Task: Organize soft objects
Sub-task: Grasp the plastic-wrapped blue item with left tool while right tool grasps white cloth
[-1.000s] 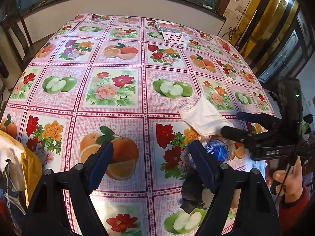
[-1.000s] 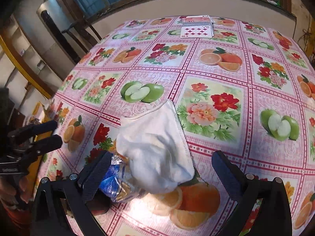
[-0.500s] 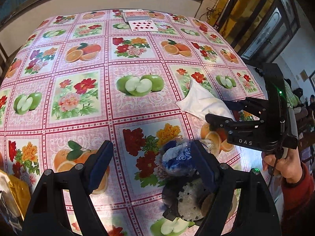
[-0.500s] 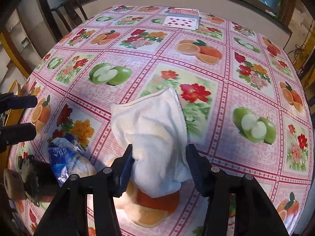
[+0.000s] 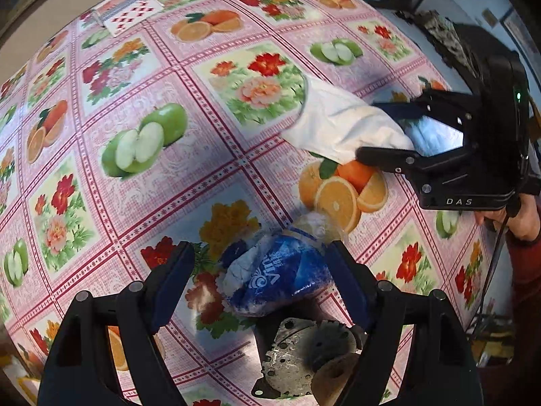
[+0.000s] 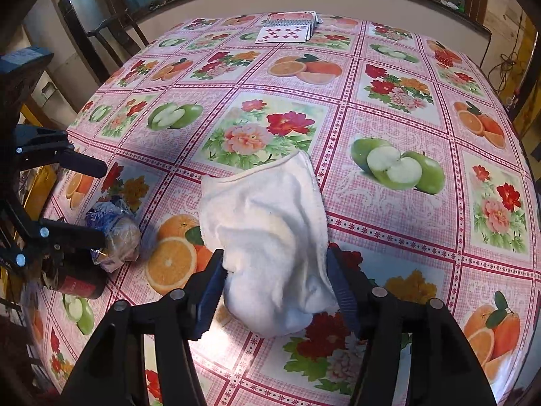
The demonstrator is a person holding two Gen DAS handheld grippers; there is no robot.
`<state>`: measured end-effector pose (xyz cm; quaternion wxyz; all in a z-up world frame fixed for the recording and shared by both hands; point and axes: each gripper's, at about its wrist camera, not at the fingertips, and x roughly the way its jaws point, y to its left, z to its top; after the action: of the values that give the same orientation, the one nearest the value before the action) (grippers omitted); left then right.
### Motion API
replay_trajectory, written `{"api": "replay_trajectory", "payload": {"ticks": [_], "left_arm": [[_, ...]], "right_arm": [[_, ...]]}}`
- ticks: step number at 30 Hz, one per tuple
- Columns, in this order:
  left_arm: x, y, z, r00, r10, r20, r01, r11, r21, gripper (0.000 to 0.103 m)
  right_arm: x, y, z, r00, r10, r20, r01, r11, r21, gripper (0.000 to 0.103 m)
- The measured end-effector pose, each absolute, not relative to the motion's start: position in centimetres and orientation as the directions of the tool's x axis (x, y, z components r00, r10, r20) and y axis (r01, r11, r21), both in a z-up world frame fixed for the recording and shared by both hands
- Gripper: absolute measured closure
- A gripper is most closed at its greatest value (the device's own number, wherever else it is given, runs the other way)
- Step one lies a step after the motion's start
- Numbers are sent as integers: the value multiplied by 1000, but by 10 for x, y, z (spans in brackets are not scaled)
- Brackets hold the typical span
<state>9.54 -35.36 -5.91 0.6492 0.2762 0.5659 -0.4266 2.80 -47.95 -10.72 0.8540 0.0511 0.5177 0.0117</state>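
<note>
A crumpled white cloth [image 6: 270, 223] lies on the fruit-and-flower tablecloth [image 6: 389, 77]. My right gripper [image 6: 275, 291] is shut on the cloth's near end, with both blue pads pressed into it. In the left wrist view the cloth [image 5: 334, 125] sits at the right, with the right gripper [image 5: 382, 132] clamped on it. A blue and white plastic packet [image 5: 280, 277] lies between the fingers of my left gripper [image 5: 260, 277], which is open around it. In the right wrist view the left gripper [image 6: 81, 201] stands open at the left, its lower finger beside the packet [image 6: 115, 233].
Playing cards [image 6: 287, 30] lie spread at the table's far edge. A dark round tin with a perforated metal lid [image 5: 304, 362] stands just behind the packet, near the table's front edge. A wooden chair [image 6: 101, 34] stands far left. A hand [image 5: 524, 220] holds the right gripper.
The right gripper went from wide open to shut on the white cloth. The left gripper swung right and came down around the blue packet, still open.
</note>
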Motion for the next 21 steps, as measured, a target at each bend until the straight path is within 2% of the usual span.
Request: {"api": "replay_trajectory", "payload": {"ticks": [1,3,5,11,16,21], "left_arm": [[93,-357,-61,-17,-227,-974,877,465,-124,23],[84,-364,-62,-74,-222,-972,897,411,-161,23],[74,-370,-60,-81,-220,-972,917,366,-159,23],[63,-382,-63,-73,-189,-979,939,317,-131,23],[52,-395,-76,-64,-155,-986,948,299,-109,23],[48,-404,-82,-39,-123,-992,954,290,-73,22]], "right_arm": [[29,-476,-109,457,74,-887,24,995,96,17],[33,-468,-115,437,69,-897,13,997,83,0],[34,-460,-118,442,23,-897,13,999,33,0],[38,-468,-115,459,48,-887,52,995,80,0],[48,-471,-118,418,-37,-908,67,998,-10,0],[54,-469,-118,419,-30,-908,23,999,-22,1]]}}
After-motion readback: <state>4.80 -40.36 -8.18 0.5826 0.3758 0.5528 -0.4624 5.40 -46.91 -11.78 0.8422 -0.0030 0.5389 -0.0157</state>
